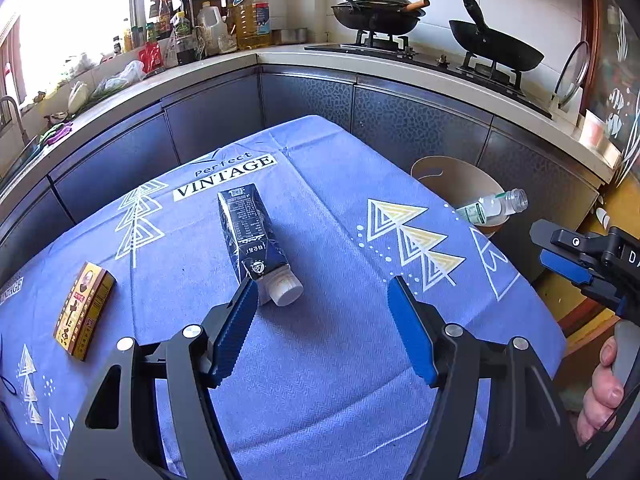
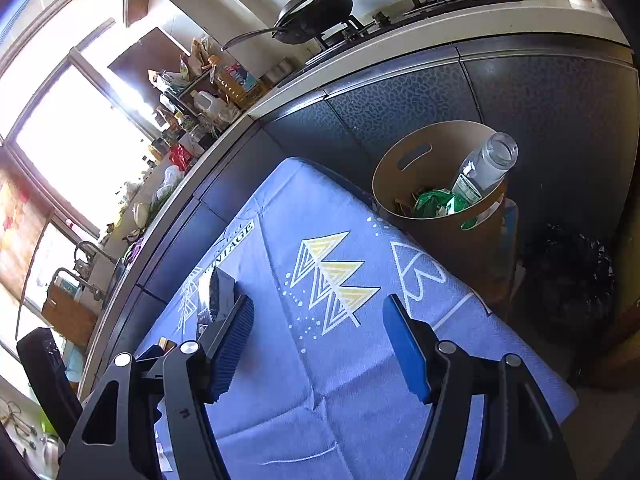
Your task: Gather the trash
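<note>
A dark blue milk carton (image 1: 250, 232) with a white cap lies on the blue tablecloth (image 1: 328, 344), just ahead of my open, empty left gripper (image 1: 322, 296); its left finger is next to the cap. A yellow-brown small box (image 1: 85, 316) lies at the table's left. A tan bin (image 2: 440, 200) beside the table's far right corner holds a clear plastic bottle (image 2: 486, 166) and green wrappers. My right gripper (image 2: 318, 312) is open and empty over the table's right part, apart from the bin. The carton (image 2: 218, 294) shows partly behind its left finger. The right gripper also shows in the left wrist view (image 1: 576, 256).
Dark cabinets and a counter wrap behind the table, with a stove, two black woks (image 1: 376, 12) and many bottles (image 1: 248, 20). A black bag (image 2: 568, 276) sits on the floor right of the bin. A sink with a tap (image 2: 90, 256) is at far left.
</note>
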`<state>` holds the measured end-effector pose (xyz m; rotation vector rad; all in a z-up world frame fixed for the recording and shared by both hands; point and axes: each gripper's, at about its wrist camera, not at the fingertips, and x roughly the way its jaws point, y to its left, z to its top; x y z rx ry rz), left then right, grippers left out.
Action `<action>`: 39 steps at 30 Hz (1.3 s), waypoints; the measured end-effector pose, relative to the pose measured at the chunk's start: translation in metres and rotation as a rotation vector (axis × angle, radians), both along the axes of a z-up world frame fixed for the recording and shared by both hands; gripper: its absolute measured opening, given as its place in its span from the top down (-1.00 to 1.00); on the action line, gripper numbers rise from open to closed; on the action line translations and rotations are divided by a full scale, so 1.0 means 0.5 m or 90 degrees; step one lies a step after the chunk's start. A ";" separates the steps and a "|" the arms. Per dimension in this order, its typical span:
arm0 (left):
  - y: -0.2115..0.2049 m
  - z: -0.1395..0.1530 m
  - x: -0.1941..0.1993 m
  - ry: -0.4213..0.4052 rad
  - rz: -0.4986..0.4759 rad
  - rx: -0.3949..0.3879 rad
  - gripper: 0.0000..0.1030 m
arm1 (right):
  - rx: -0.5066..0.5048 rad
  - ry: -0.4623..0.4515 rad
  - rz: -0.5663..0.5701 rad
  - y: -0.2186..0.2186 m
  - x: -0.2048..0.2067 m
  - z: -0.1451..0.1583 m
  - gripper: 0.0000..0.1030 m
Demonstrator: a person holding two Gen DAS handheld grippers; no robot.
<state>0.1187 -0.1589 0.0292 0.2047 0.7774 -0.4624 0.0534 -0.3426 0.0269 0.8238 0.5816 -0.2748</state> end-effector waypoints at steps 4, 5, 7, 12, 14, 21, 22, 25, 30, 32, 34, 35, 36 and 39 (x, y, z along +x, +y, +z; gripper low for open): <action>0.009 -0.006 0.004 0.006 0.006 -0.002 -0.30 | -0.003 0.006 0.008 0.007 0.008 -0.004 -0.31; 0.014 -0.008 0.005 0.009 0.008 -0.003 -0.30 | -0.003 0.010 0.014 0.011 0.013 -0.006 -0.32; 0.029 -0.012 0.009 0.010 0.016 -0.004 -0.30 | -0.005 0.016 0.027 0.020 0.024 -0.010 -0.32; 0.125 -0.015 0.031 0.003 0.058 -0.008 -0.37 | -0.018 0.035 0.070 0.057 0.064 -0.023 -0.32; 0.190 -0.016 0.046 -0.002 0.095 -0.009 -0.37 | -0.023 0.044 0.090 0.075 0.083 -0.028 -0.32; 0.415 -0.022 0.109 -0.017 0.249 0.009 -0.52 | -0.066 0.076 0.180 0.165 0.166 -0.040 -0.32; 0.443 -0.026 0.116 -0.016 0.269 0.011 -0.52 | -0.071 0.078 0.192 0.176 0.178 -0.042 -0.32; 0.510 -0.041 0.137 0.000 0.306 0.004 -0.54 | -0.086 0.089 0.223 0.210 0.213 -0.048 -0.32; 0.548 -0.057 0.161 0.008 0.302 -0.002 -0.71 | -0.171 0.113 0.274 0.263 0.271 -0.060 -0.32; 0.539 -0.065 0.171 0.001 0.274 0.006 -0.87 | -0.179 0.128 0.291 0.272 0.293 -0.070 -0.32; 0.517 -0.079 0.188 -0.003 0.240 0.033 -0.88 | -0.179 0.136 0.310 0.282 0.313 -0.076 -0.31; 0.506 -0.088 0.197 -0.003 0.230 0.053 -0.88 | -0.181 0.134 0.316 0.288 0.321 -0.075 -0.31; 0.498 -0.098 0.208 -0.002 0.219 0.074 -0.88 | -0.183 0.130 0.321 0.294 0.329 -0.073 -0.31; 0.484 -0.125 0.231 0.017 0.204 0.098 -0.88 | -0.194 0.121 0.340 0.311 0.354 -0.066 -0.53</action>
